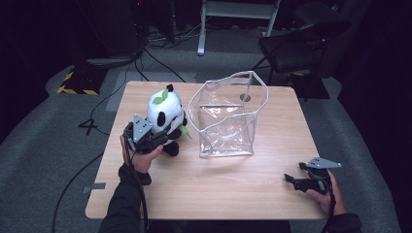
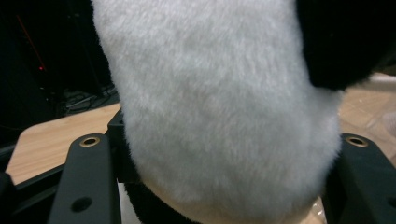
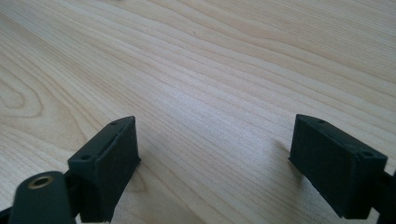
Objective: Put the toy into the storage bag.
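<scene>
Now | left gripper (image 1: 156,139): jaws clamped on plush panda (image 1: 166,116), which sits on the bench (image 1: 272,189) just left of the clear bag (image 1: 228,116) | right gripper (image 1: 300,180): jaws wide, empty, low over bare wood | risk: soft fur may compress and slip when lifted; bag's floppy rim (image 1: 194,99) could fold or tip if the toy snags it unsteadied.
</scene>
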`<state>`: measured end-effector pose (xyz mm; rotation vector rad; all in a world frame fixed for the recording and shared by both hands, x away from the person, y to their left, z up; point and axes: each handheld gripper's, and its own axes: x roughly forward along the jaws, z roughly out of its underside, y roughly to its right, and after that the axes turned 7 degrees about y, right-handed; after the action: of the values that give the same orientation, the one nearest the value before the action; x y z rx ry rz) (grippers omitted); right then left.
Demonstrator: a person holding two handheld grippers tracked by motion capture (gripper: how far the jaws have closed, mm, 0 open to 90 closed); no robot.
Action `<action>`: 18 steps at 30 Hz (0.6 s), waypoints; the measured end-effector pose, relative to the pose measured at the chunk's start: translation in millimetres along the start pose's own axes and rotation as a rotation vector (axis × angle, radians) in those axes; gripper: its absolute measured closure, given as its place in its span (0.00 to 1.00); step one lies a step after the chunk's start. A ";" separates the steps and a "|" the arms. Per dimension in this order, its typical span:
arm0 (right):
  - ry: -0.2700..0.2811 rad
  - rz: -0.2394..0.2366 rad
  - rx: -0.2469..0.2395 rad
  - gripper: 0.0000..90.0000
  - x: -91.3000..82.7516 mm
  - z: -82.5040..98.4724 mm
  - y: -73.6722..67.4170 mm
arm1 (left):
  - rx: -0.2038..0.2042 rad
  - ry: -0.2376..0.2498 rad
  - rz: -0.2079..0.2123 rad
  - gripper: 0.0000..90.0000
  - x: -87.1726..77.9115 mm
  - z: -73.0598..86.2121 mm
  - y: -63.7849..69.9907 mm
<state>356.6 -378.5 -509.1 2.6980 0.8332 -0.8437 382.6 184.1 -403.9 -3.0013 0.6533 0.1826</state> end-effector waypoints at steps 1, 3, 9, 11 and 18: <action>0.000 0.000 0.000 0.17 0.0 0.0 0.0 | 0.000 0.000 0.000 0.41 0.0 0.0 0.0; 0.000 0.001 0.001 0.17 -0.1 0.1 0.0 | 0.012 0.008 -0.015 0.41 -0.4 -9.7 -1.6; 0.000 0.001 0.001 0.17 -0.1 0.1 0.0 | 0.029 0.035 -0.019 0.41 -4.4 -35.5 -2.1; 0.000 0.001 0.001 0.17 -0.2 0.1 0.0 | 0.038 0.044 -0.029 0.41 -4.6 -43.4 -1.9; 0.000 0.001 0.001 0.17 -0.2 0.1 0.0 | 0.036 0.071 -0.040 0.41 -2.3 -62.6 -2.8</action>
<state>356.5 -378.6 -509.1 2.6990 0.8320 -0.8440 388.0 182.0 -341.5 -2.9952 0.5961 0.0621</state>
